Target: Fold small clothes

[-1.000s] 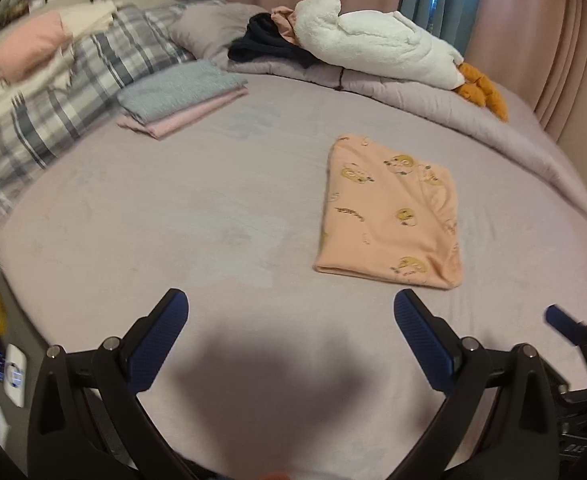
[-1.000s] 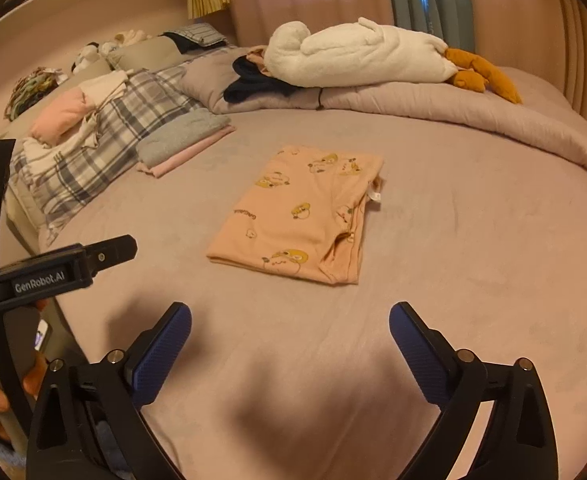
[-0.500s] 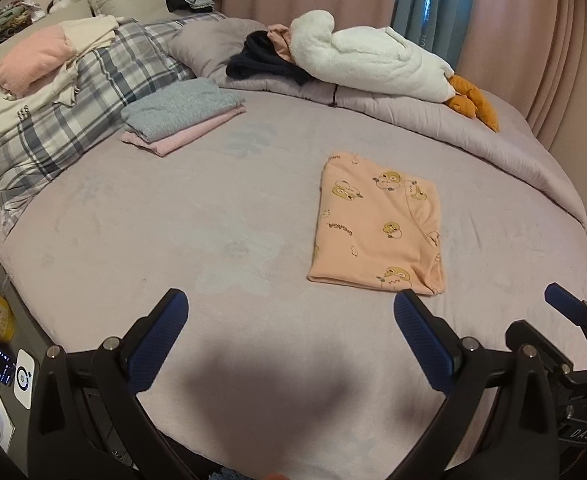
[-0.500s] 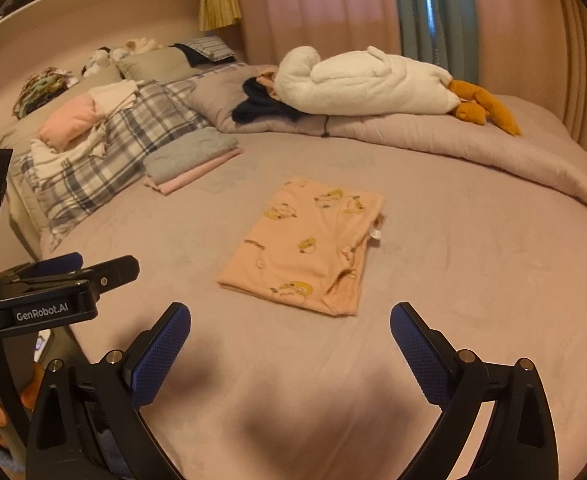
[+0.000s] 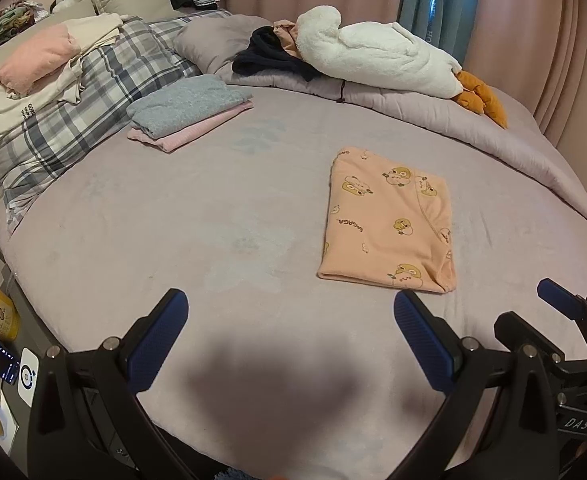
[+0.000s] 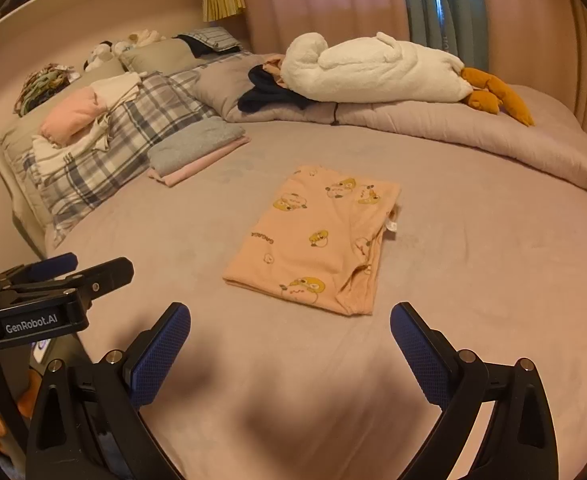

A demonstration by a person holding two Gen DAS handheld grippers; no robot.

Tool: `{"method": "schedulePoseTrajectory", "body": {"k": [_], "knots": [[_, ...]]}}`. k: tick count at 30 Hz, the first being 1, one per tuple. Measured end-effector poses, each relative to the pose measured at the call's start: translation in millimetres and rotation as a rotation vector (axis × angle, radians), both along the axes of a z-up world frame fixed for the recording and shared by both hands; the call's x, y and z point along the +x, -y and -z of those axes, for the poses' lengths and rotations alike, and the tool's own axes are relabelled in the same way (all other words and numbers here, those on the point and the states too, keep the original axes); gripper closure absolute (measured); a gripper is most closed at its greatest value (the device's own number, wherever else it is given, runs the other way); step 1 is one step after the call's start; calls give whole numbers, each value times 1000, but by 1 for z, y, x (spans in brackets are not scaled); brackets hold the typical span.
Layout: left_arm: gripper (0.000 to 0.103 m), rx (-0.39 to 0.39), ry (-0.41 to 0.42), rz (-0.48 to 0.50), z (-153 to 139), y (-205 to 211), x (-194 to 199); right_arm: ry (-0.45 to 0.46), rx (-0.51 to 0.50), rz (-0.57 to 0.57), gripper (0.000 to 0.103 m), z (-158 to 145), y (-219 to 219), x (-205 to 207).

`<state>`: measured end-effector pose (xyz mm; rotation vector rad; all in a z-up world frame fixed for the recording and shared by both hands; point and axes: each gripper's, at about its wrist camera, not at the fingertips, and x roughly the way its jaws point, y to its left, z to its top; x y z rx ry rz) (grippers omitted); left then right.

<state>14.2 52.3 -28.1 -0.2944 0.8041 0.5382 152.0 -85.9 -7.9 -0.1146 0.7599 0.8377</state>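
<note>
Left gripper point(image 5: 289, 322): fingers spread, empty. Right gripper point(image 6: 290, 330): fingers spread, empty. The folded peach garment point(image 6: 313, 240) lies on the bed point(image 6: 473, 280), ahead of both and untouched. Risk: pinching only one layer would likely pull the fold open.

"GenRobot.AI" on left claw point(image 6: 49, 280); "GAGAGA" on peach garment point(image 5: 389, 220).

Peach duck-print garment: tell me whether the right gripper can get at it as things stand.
Probably yes. The peach duck-print garment lies flat on the bed, just ahead of the right gripper, whose jaws stand open and empty, with only bare sheet between them.
</note>
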Motion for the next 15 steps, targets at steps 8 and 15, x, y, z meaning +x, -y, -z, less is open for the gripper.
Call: {"method": "schedulePoseTrajectory", "body": {"k": [8,15], "knots": [[0,-5,-8,14,2,3,3,8,-2,-8,4,-3,-1,2],[0,11,-5,15,0,6,3,-1,3,-7,4,-2,1,5]]}}
